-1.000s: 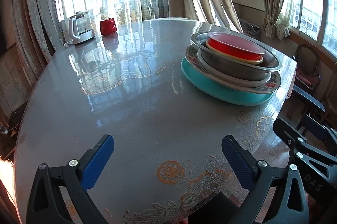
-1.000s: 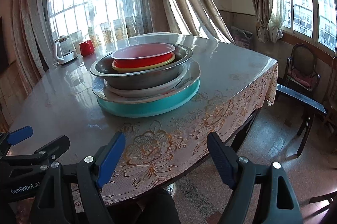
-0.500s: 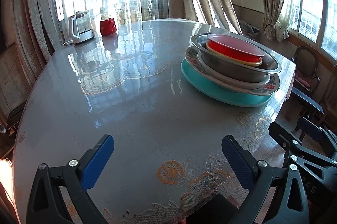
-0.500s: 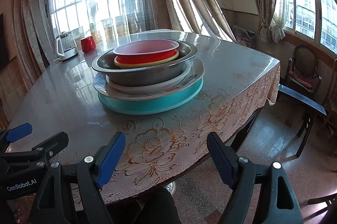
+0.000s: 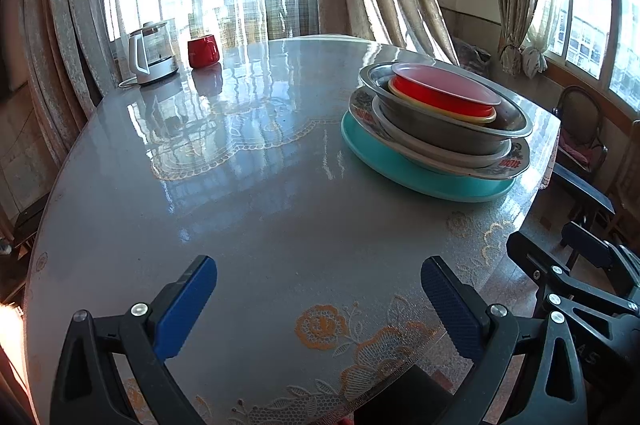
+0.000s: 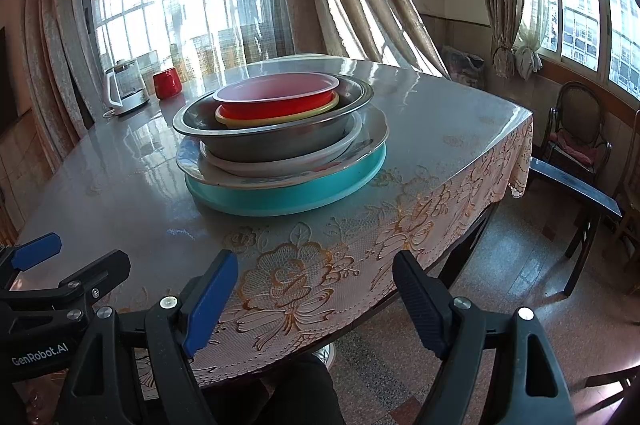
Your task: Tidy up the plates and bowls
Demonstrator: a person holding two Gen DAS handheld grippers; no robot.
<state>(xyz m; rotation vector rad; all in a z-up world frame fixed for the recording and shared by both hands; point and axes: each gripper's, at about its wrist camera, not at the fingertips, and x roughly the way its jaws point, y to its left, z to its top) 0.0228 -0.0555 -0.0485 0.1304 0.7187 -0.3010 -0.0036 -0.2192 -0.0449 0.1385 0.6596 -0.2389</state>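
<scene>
Item one, my left gripper (image 5: pixel 318 289): jaws spread wide, nothing between them, low in the left wrist frame over the near part of the table (image 5: pixel 248 193).

Item two, my right gripper (image 6: pixel 314 287): jaws likewise wide apart and holding nothing, at the bottom of the right wrist frame, over the table's lace-patterned edge.

Item three, the stack of dishes, centre-left of the right wrist frame, well apart from both tools: teal plate (image 6: pixel 288 197) at the bottom, a patterned plate (image 6: pixel 376 133) on it, a white dish (image 6: pixel 280 161), a steel basin (image 6: pixel 276 137), then a yellow-rimmed bowl (image 6: pixel 280 117) and a red bowl (image 6: pixel 276 101) nested on top.

Item four, upper left: a kettle (image 6: pixel 126 89) beside a red mug (image 6: pixel 167 83).
</scene>
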